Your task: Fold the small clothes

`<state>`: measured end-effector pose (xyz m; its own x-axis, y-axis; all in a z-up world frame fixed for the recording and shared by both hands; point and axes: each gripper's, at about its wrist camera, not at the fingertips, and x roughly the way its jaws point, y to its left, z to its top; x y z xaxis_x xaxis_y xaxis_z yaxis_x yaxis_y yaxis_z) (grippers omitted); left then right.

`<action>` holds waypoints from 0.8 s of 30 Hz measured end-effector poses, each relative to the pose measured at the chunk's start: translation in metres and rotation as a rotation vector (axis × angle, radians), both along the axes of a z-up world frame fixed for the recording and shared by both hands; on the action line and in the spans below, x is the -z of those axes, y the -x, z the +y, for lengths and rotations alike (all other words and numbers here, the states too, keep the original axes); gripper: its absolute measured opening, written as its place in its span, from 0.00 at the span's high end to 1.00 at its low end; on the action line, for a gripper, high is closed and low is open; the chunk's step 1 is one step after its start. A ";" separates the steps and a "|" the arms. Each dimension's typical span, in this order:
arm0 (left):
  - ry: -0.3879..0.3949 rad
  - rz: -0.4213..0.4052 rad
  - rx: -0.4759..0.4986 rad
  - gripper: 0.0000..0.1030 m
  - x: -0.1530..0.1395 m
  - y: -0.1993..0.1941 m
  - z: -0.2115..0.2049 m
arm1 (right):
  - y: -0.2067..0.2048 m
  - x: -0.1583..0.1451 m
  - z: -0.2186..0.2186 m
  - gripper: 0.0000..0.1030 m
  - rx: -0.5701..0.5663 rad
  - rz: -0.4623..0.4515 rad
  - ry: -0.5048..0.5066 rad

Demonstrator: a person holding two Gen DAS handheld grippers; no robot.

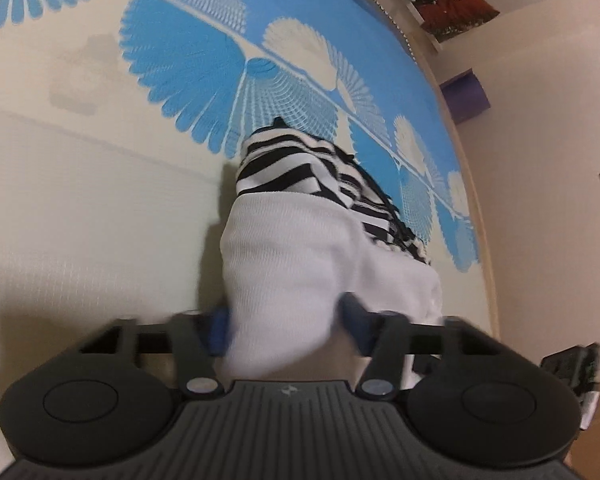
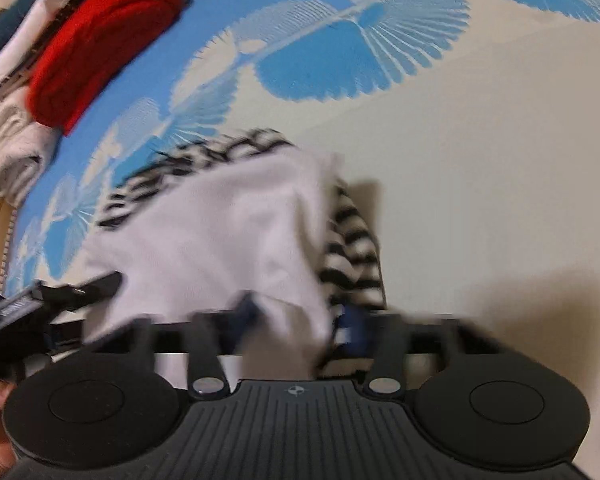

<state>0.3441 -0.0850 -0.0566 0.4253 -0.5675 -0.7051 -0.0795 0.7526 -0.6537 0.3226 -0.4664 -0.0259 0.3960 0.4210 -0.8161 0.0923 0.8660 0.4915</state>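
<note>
Cream mat (image 1: 80, 200) with blue fan print, beige walls upper right, folded clothes pile (image 2: 80, 40) upper left — left gripper (image 1: 288, 326) and right gripper (image 2: 300, 316) both clamped on the white-and-striped garment (image 1: 300, 248).

Right gripper (image 2: 296, 320) pinches the white garment (image 2: 220, 232) over striped cloth (image 2: 352, 248).

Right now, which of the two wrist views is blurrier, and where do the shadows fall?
Right wrist view is blurrier: the white and black-striped garment and right claw smear, with a dark shadow on the cream and blue patterned mat to their right. Left wrist view is sharper; the shadow lies left of the garment, and only the left claw tips are soft.
</note>
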 end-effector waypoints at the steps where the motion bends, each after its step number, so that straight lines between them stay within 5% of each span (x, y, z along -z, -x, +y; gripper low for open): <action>1: -0.013 -0.012 0.000 0.60 -0.007 0.001 -0.001 | -0.001 -0.003 0.004 0.82 -0.003 -0.012 0.008; 5: -0.027 -0.080 0.008 0.65 -0.050 -0.001 0.007 | -0.001 -0.021 0.017 0.86 0.006 -0.059 0.030; 12: -0.089 -0.231 -0.009 0.64 -0.118 -0.025 0.087 | -0.015 -0.063 0.063 0.87 0.011 -0.222 -0.102; 15: -0.137 -0.227 -0.079 0.52 -0.120 -0.035 0.135 | -0.031 -0.066 0.103 0.88 -0.021 -0.267 -0.130; 18: -0.298 -0.234 -0.227 0.30 -0.117 -0.031 0.174 | -0.043 -0.061 0.141 0.89 -0.045 -0.284 -0.112; 24: -0.344 -0.158 -0.016 0.29 -0.101 -0.013 0.167 | -0.072 -0.034 0.173 0.91 -0.021 -0.262 0.073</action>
<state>0.3568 0.0817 0.0441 0.5509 -0.3012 -0.7783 -0.0118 0.9297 -0.3682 0.3951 -0.2930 0.0079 0.5892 0.3754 -0.7155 -0.0481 0.9002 0.4328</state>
